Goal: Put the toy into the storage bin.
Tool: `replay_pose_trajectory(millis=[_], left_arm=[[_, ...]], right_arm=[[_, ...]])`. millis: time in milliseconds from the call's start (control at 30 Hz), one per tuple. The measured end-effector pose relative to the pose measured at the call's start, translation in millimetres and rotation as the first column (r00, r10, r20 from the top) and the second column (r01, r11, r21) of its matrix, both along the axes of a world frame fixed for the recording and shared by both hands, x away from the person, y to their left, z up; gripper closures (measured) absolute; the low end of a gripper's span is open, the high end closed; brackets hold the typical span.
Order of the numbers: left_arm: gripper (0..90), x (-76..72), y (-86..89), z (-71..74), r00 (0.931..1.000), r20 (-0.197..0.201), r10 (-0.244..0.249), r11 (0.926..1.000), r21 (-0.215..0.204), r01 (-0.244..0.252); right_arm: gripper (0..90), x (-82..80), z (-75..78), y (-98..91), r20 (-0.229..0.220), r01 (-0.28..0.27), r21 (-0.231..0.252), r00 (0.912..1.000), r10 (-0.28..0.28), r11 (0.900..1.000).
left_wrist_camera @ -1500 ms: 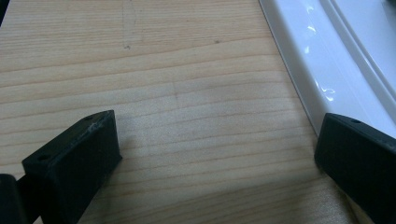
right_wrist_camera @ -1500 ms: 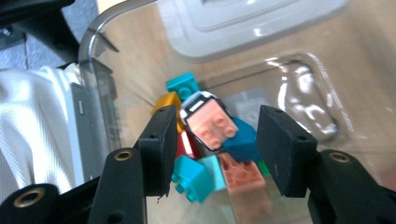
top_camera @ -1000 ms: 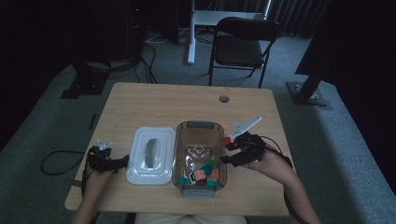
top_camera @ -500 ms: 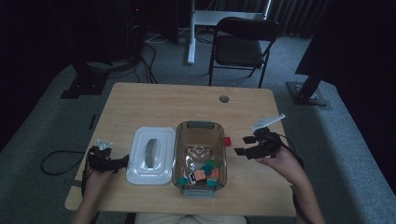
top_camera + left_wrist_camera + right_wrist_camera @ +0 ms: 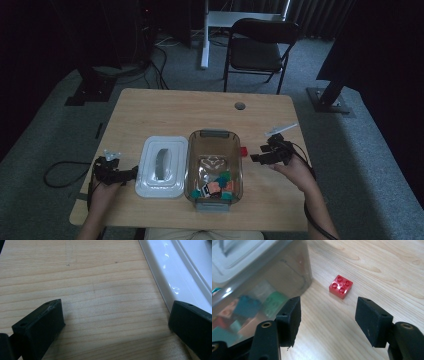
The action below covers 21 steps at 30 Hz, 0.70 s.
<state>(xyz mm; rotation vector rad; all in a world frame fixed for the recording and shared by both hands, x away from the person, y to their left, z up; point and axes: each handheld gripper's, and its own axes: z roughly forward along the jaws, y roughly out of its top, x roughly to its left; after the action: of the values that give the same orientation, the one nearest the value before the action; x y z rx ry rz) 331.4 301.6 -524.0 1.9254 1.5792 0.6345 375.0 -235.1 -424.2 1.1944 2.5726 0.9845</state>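
**One red brick outside the bin, both grippers empty**

Table (image 5: 165, 110) inventory — one clear bin (image 5: 214, 165), one white lid (image 5: 161, 166), one loose red brick (image 5: 244, 151).

The bin stands near the table's front edge with the lid lying flat just to its left. Several coloured bricks (image 5: 216, 186) sit in the bin's near end; an exact count cannot be made.

The red brick, four studs on top, lies on bare wood just beside the bin's right wall.

Right gripper (image 5: 328, 315): jaws spread wide, nothing between them — the brick lies just ahead.

Left gripper (image 5: 113, 322): jaws apart, empty, low over the wood beside the lid's edge.
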Motion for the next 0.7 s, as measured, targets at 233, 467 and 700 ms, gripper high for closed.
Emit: replay_pose_trajectory(millis=[233, 467, 700], left_arm=[[0.5, 0.0, 0.0, 0.0, 1.0000, 0.000, 0.000, 1.0000, 0.000, 0.000], [0.5, 0.0, 0.0, 0.0, 1.0000, 0.000, 0.000, 1.0000, 0.000, 0.000], [0.5, 0.0, 0.0, 0.0, 1.0000, 0.000, 0.000, 1.0000, 0.000, 0.000]], right_arm=[[36.8, 24.0, -20.8, 13.5, -0.024, 0.059, -0.012, 0.9980, -0.059, 0.9982], [36.9, 45.3, -43.6, 23.4, -0.061, 0.152, -0.006, 0.9865, -0.152, 0.9884], [36.9, 54.0, -53.9, 28.0, -0.074, 0.190, -0.016, 0.9789, -0.191, 0.9817]])
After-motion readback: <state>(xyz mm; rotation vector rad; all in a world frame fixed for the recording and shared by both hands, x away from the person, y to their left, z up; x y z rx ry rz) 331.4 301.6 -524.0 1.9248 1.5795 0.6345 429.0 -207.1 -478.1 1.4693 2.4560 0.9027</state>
